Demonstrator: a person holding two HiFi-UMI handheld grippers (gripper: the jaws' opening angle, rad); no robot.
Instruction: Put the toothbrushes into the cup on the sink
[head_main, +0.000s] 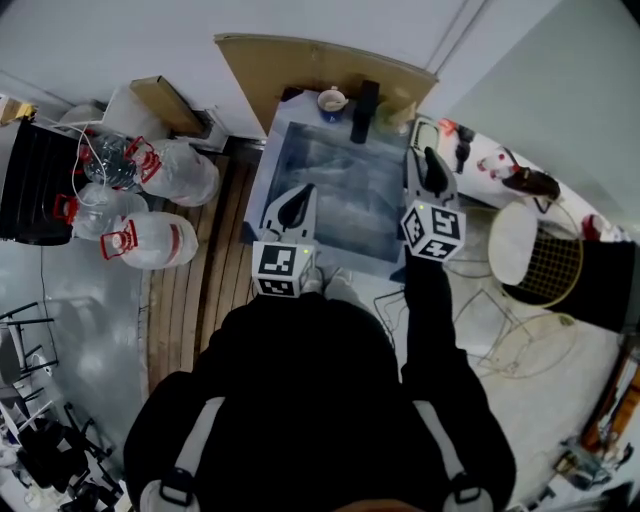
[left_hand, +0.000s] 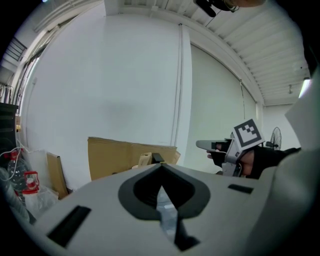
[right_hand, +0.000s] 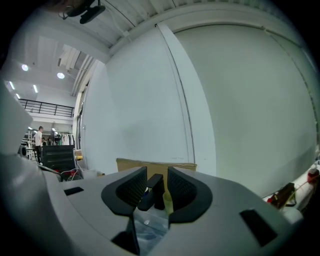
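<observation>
Well, the left hand-held gripper is pinched together, empty; the right hand-held gripper stands wide, holding nothing. The cup stands on the sink's back edge.

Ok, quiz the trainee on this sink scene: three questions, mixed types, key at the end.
1. True or false: the right gripper is clamped on something.
2. Where is the cup? A) in the basin. B) on the back rim of the sink, beside the faucet. C) on the floor.
3. Which gripper has its jaws together?

Key
1. False. Its jaws stand apart with nothing held between them.
2. B.
3. The left gripper.
</observation>
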